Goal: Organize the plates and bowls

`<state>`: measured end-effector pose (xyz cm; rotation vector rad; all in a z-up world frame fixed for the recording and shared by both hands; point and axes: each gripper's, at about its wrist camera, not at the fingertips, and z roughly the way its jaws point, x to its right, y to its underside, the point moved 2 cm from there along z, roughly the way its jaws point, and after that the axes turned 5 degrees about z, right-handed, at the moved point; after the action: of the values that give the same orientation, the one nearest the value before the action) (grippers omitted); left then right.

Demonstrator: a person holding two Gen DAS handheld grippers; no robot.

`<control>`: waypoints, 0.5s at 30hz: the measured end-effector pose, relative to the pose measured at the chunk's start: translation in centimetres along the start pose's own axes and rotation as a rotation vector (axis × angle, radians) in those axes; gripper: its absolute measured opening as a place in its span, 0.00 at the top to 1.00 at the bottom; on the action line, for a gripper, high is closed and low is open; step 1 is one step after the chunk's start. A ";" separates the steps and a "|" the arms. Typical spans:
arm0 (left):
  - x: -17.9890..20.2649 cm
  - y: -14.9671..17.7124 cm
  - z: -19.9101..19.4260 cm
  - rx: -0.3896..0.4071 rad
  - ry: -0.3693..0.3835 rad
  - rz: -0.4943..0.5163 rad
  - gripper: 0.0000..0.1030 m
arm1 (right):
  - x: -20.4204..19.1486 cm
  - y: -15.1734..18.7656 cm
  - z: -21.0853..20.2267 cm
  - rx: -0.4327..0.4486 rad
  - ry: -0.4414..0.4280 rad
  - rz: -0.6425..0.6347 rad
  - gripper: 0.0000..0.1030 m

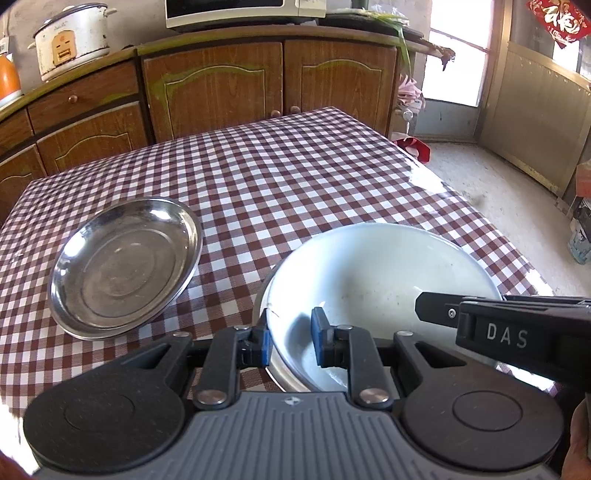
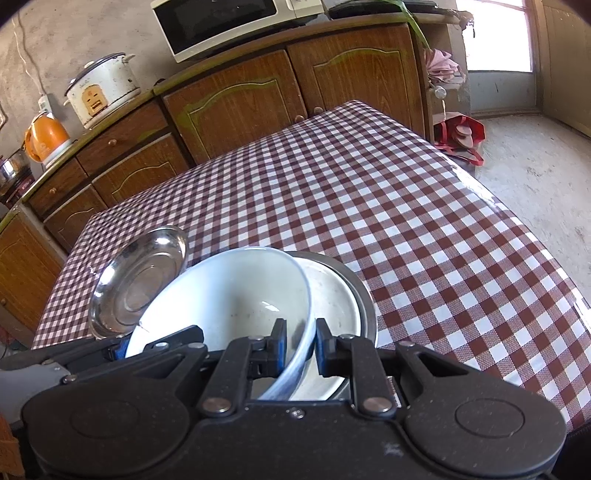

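The near rim of the white bowl (image 2: 229,295) is hidden behind the right gripper's (image 2: 300,339) body. A second white dish (image 2: 332,295) and a metal rim (image 2: 364,295) beneath show only as crescents — what lies underneath cannot be told. The microwave (image 1: 243,11) is cut off by the top edge.

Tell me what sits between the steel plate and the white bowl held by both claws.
Nothing: only bare checked tablecloth separates the steel plate from the white bowl, in the left wrist view.

Shiny steel plate (image 1: 125,267); glossy white bowl (image 1: 380,280); slick checked tablecloth (image 1: 295,177); wood-grain cabinets (image 1: 214,85)
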<state>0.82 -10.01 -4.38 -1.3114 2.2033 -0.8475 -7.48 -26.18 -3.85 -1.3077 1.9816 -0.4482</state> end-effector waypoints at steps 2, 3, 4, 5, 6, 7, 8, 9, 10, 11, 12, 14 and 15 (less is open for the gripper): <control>0.0 -0.1 0.3 -0.001 0.000 0.001 0.79 | 0.1 0.0 0.2 -0.002 0.002 0.000 0.79; 0.0 -0.2 0.5 0.000 -0.001 0.004 0.79 | 0.1 0.0 0.4 -0.002 0.004 -0.002 0.79; 0.1 -0.2 0.7 0.001 -0.001 0.007 0.79 | 0.2 -0.1 0.5 -0.002 0.004 -0.003 0.79; 0.1 -0.2 0.8 0.001 -0.001 0.010 0.79 | 0.3 -0.1 0.6 -0.002 0.004 -0.003 0.79; 0.2 -0.2 1.1 -0.001 -0.001 0.012 0.79 | 0.3 -0.1 0.8 -0.001 0.005 -0.006 0.80; 0.3 -0.3 1.3 -0.003 0.000 0.013 0.79 | 0.5 -0.2 1.0 0.000 0.005 -0.006 0.80; 0.4 -0.2 1.5 -0.004 0.001 0.015 0.79 | 0.6 -0.2 1.2 0.000 0.006 -0.004 0.80; 0.4 -0.2 1.6 -0.006 0.001 0.016 0.79 | 0.7 -0.3 1.4 0.000 0.007 -0.003 0.80; 0.5 -0.2 1.9 -0.009 0.001 0.020 0.79 | 0.7 -0.3 1.5 0.000 0.008 -0.003 0.80; 0.6 -0.1 2.1 -0.011 0.001 0.021 0.79 | 0.8 -0.3 1.7 -0.001 0.010 -0.004 0.80; 0.6 -0.1 2.3 -0.013 0.003 0.022 0.79 | 0.9 -0.4 1.9 -0.003 0.011 -0.005 0.80; 0.6 -0.1 2.6 -0.019 0.007 0.018 0.79 | 1.1 -0.5 2.3 -0.009 0.011 -0.002 0.80; 0.6 0.0 2.7 -0.021 0.008 0.015 0.79 | 1.2 -0.5 2.4 -0.011 0.010 0.000 0.80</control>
<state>2.32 -11.28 -6.35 -1.3014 2.2311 -0.8271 -5.72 -27.25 -5.64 -1.3147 1.9951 -0.4450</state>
